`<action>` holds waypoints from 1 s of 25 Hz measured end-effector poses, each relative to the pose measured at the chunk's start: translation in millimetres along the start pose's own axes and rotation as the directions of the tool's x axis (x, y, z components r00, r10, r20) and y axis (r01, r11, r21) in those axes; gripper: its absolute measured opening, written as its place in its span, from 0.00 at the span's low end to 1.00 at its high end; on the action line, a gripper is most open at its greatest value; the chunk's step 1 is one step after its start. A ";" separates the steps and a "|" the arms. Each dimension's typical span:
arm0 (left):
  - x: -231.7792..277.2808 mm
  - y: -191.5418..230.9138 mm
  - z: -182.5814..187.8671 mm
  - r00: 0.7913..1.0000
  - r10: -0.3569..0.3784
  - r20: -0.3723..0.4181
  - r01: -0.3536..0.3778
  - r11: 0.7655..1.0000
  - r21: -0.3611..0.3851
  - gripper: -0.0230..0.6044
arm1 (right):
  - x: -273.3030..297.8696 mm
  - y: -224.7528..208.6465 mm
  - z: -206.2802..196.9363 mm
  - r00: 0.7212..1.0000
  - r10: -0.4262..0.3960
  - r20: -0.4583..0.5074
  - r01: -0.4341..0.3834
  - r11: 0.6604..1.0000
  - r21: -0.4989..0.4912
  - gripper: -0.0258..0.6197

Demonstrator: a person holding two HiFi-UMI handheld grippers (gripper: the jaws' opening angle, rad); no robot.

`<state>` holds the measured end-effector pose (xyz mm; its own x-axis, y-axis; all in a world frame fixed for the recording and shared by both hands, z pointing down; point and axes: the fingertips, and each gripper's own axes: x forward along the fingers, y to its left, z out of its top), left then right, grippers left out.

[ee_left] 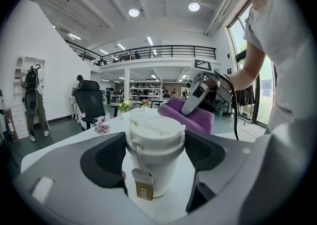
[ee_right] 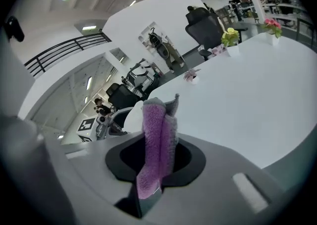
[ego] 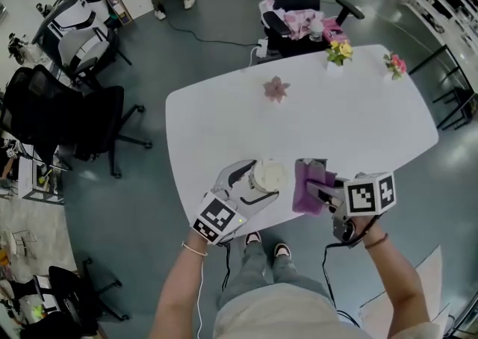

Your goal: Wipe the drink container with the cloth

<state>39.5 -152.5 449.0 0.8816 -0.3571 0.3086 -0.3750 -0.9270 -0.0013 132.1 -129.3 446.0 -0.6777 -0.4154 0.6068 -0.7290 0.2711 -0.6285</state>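
L gripper [ego: 258, 185] clamps cup [ego: 269, 175] near front edge of desk [ego: 224, 117], R gripper [ego: 320, 193] pinches cloth [ego: 309, 178]; imo wipe w/ light pressure, keep cup steady.

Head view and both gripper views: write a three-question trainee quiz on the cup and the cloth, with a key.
1. True or false: the right gripper is shut on the purple cloth.
2. What stands between the jaws of the left gripper? A) a flower pot B) the white lidded cup C) nothing
3. Fill the blank: in the head view, the purple cloth lies to the ____ of the white lidded cup.

Key: 1 true; 2 B; 3 right.
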 end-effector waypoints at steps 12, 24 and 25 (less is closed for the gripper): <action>-0.2 0.7 -0.2 1.000 -0.003 -0.005 0.003 1.000 0.003 0.63 | 21.1 -2.5 27.1 0.982 0.090 -0.166 -0.090 0.996 0.008 0.14; -1.8 1.3 0.3 1.000 -0.009 -0.001 0.009 1.000 0.004 0.63 | 39.0 -6.1 33.2 0.963 0.097 -0.250 -0.106 0.994 -0.020 0.14; -2.0 1.1 0.1 1.000 -0.009 0.000 0.009 1.000 0.004 0.63 | 40.0 -6.4 32.9 0.962 0.098 -0.256 -0.107 0.994 -0.021 0.14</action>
<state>37.4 -152.9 448.2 0.8850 -0.3483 0.3091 -0.3654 -0.9308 -0.0027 112.8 -176.2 458.2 -0.7480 -0.1506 0.6463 -0.6541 0.3318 -0.6797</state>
